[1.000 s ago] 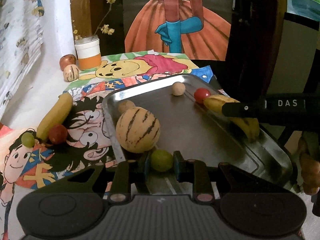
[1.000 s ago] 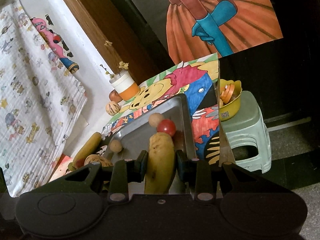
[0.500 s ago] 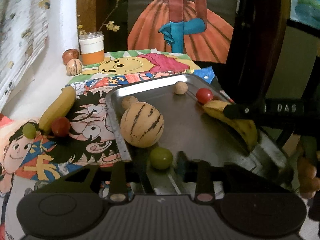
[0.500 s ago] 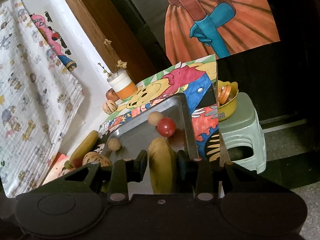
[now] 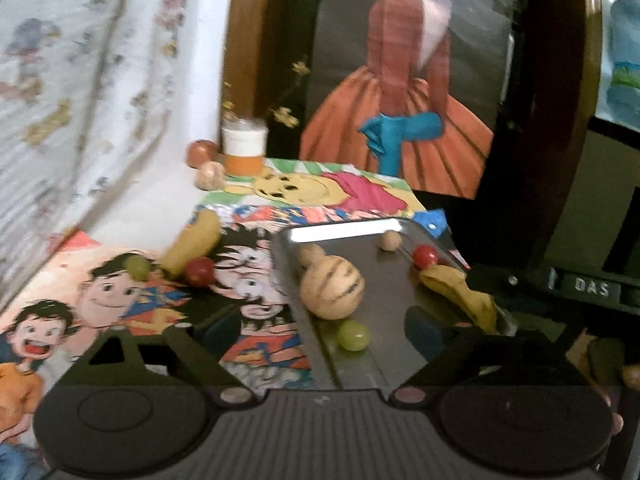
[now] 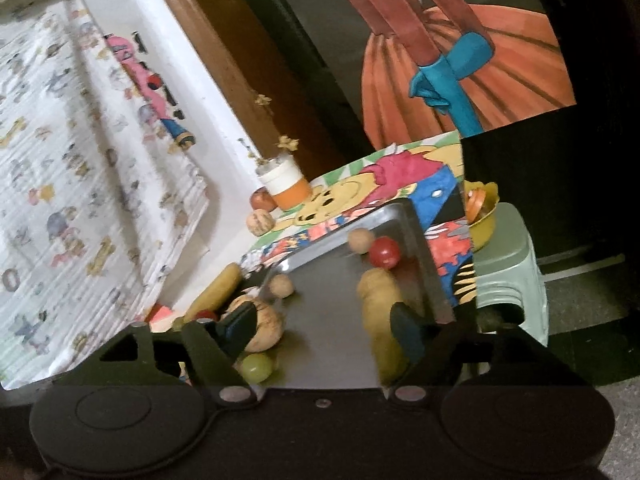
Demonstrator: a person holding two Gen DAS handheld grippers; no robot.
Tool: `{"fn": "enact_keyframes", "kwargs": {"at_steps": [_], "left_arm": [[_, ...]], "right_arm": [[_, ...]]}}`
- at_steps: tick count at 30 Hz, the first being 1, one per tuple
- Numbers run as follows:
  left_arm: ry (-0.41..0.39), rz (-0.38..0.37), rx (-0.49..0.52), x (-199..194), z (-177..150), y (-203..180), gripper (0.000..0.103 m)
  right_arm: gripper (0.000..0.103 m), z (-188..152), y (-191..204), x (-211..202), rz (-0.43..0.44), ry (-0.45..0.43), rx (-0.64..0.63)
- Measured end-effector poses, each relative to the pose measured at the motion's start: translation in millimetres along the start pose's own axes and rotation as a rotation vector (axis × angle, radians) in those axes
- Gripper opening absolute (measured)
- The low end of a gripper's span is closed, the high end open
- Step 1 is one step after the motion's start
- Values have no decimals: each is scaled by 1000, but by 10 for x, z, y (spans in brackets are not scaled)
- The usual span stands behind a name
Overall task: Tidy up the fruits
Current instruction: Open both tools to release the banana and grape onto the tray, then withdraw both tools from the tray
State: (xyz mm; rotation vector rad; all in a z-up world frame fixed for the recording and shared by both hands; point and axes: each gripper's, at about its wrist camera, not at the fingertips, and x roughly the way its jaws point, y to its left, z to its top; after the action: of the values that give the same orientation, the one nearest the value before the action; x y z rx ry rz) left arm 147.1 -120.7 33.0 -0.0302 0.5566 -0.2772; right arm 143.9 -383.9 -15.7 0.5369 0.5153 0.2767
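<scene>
fruit left off the tray [image 5: 404, 312], a banana [image 5: 194, 242], tomato [image 5: 199, 271] and grape [image 5: 137, 267], lies ahead-left of the left gripper [image 5: 320, 330], banana pointing away, while both it and the right gripper [image 6: 324, 328] gape empty.

left view: motion-blurred | banana [image 6: 380, 320]: near end behind right tongs [image 6: 324, 330] | tray [image 5: 400, 320]: near edge hidden
</scene>
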Motion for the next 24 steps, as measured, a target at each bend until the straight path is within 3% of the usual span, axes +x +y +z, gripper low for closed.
{"fn": "enact_keyframes", "kwargs": {"at_steps": [3, 8, 13, 24], "left_arm": [[-32, 34, -26, -161, -25, 86, 102], [-36, 70, -56, -366, -86, 218, 103], [-32, 134, -49, -569, -203, 314, 103], [31, 169, -96, -921, -523, 556, 103]], "right_arm": [[91, -47, 134, -85, 9, 2, -24], [102, -142, 370, -241, 7, 13, -71], [102, -249, 547, -393, -21, 30, -96], [102, -615, 927, -596, -93, 118, -180]]}}
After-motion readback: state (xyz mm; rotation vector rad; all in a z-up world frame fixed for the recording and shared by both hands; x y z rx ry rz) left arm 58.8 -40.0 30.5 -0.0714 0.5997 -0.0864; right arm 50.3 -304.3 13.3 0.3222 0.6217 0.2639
